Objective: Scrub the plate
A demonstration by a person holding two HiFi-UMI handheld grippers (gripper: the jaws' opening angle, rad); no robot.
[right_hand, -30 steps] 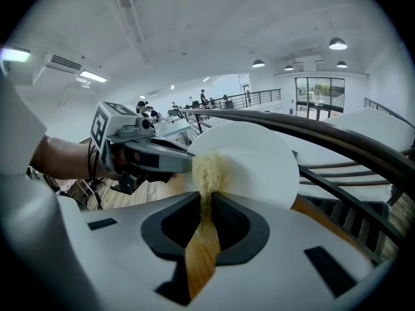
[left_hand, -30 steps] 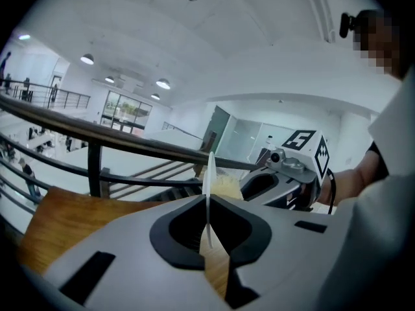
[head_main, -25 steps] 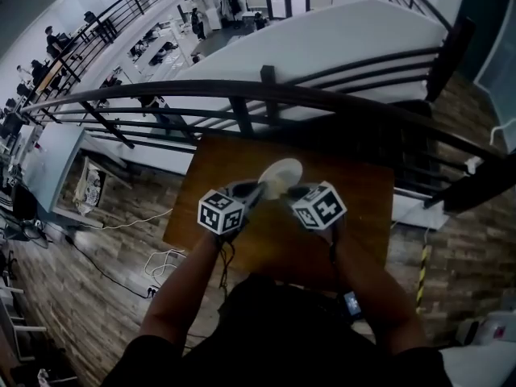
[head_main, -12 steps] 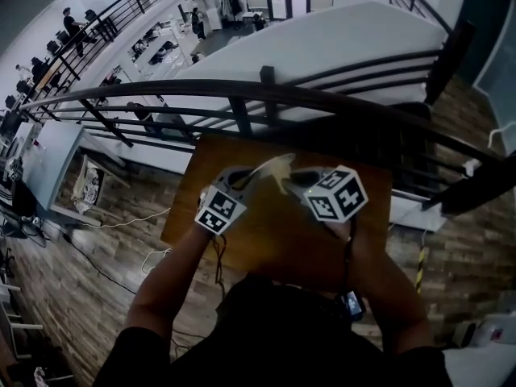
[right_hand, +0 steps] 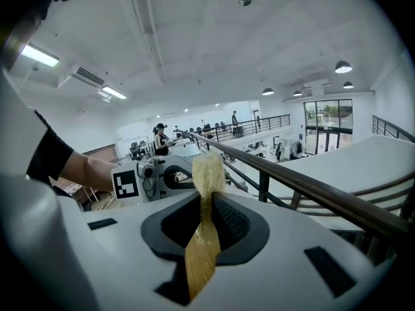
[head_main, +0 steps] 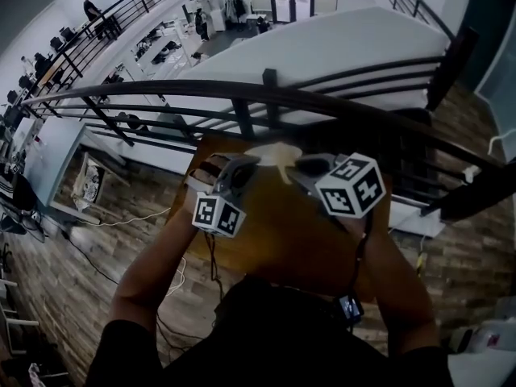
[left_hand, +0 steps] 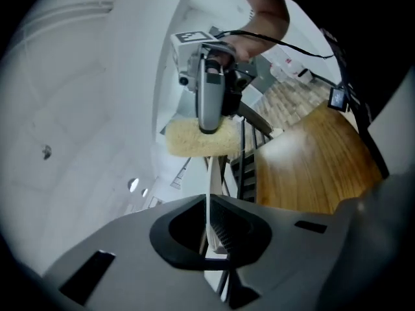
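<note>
White plate (head_main: 272,152) and yellow sponge (left_hand: 198,138) held up over the table

Wooden table (head_main: 278,228) fills the middle of the head view, brown and bare between the person's forearms; a dark metal railing (head_main: 242,95) curves past its far edge, with a lower floor beyond it; the left gripper (head_main: 248,164) and the right gripper (head_main: 305,166) are both raised over the table's far side, tips turned toward each other, each with its marker cube nearer the person; the left gripper's jaws are closed tight on the plate, which shows in the left gripper view as a thin white line, edge-on, running from the jaws up to the sponge; the right gripper's jaws are pinched on the sponge, squeezing it flat where they hold it, its rough end sticking out past the tips; the sponge meets the plate's far rim.
</note>
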